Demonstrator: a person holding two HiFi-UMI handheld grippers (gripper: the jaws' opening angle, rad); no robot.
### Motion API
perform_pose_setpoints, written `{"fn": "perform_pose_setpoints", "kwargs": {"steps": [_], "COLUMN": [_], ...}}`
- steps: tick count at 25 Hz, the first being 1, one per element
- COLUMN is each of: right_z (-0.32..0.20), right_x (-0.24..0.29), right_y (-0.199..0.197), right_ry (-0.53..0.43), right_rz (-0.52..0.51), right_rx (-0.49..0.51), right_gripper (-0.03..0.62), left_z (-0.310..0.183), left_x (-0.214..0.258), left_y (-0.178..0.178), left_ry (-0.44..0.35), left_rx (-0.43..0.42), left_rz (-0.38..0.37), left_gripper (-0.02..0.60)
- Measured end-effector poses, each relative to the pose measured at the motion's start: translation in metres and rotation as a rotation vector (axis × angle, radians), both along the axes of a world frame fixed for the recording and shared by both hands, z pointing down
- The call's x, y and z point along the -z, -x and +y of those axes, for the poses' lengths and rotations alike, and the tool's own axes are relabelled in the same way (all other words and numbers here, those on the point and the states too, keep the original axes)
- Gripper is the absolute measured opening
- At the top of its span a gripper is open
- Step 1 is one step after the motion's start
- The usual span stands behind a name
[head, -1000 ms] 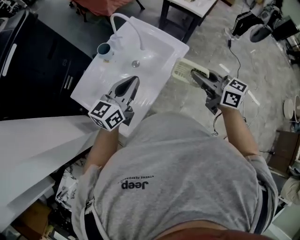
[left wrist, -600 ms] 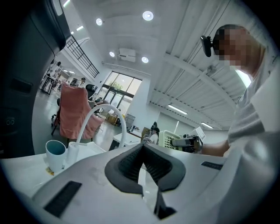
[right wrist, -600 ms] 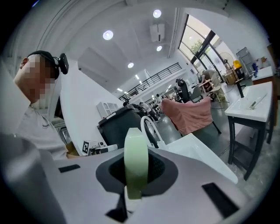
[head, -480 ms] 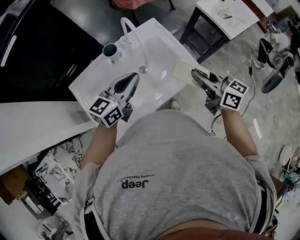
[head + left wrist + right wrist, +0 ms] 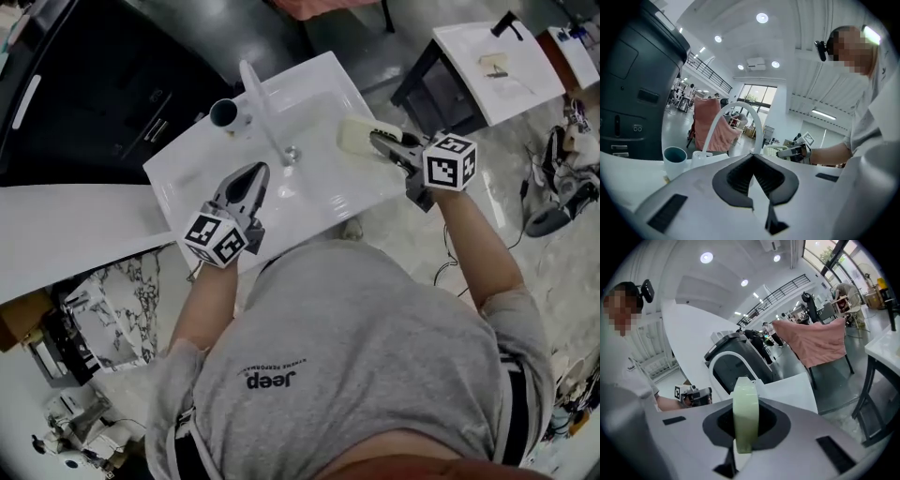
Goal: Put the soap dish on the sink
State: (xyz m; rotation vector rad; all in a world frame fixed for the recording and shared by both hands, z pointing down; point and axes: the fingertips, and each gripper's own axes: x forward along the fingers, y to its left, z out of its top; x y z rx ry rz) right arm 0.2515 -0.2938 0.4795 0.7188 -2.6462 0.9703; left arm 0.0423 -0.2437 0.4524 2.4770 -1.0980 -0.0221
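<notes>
The right tool point(image 5: 382, 142) grips the soap dish point(image 5: 354, 134) above the sink point(image 5: 319, 84) rim; set it flat on the ledge before releasing. The left tool point(image 5: 253, 173) is closed, empty.

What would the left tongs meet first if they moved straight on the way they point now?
Most likely the white curved tap of the white ceramic sink: it stands directly ahead of the shut, empty left tongs. Depth is unclear; they might pass under its arch.
</notes>
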Motion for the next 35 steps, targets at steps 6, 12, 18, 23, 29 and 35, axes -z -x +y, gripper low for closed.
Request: {"fn": "perform_pose_setpoints", "kwargs": {"steps": [6, 12, 18, 23, 29, 35], "right_z": [-0.065, -0.121, -0.166, -0.186, -0.204, -0.216], "right_x": [-0.053, -0.089, -0.134, -0.152, -0.17, -0.184], "right_y": [0.038, 0.073, 0.086, 0.1, 0.111, 0.114], "right_ry": [0.059, 0.126, 0.214, 0.272, 0.324, 0.345], "right_rz": [0.115, 0.16, 0.219, 0.205, 0.216, 0.262], "right_rx": [0.024, 0.055, 0.099, 0.165, 0.185, 0.187], "right_gripper": [0.067, 0.067, 0.066, 0.067, 0.067, 0.086], "left_z": [-0.038, -0.075, -0.097, -0.105, -0.116, -0.123], "left_x": [-0.023, -0.05, -0.069, -0.08, -0.088, -0.092], "left_y": [0.028, 0.028, 0.02, 0.013, 0.015, 0.017], "left_ry": [-0.028, -0.02, -0.008, -0.01, 0.003, 0.007], "left_rx": [-0.022, -0.065, -0.075, -0.074, -0.063, -0.061], "left_rz": [-0.06, -0.059, -0.042, -0.048, -0.066, -0.072], "left_gripper": [0.014, 0.014, 0.014, 0.014, 0.014, 0.014]}}
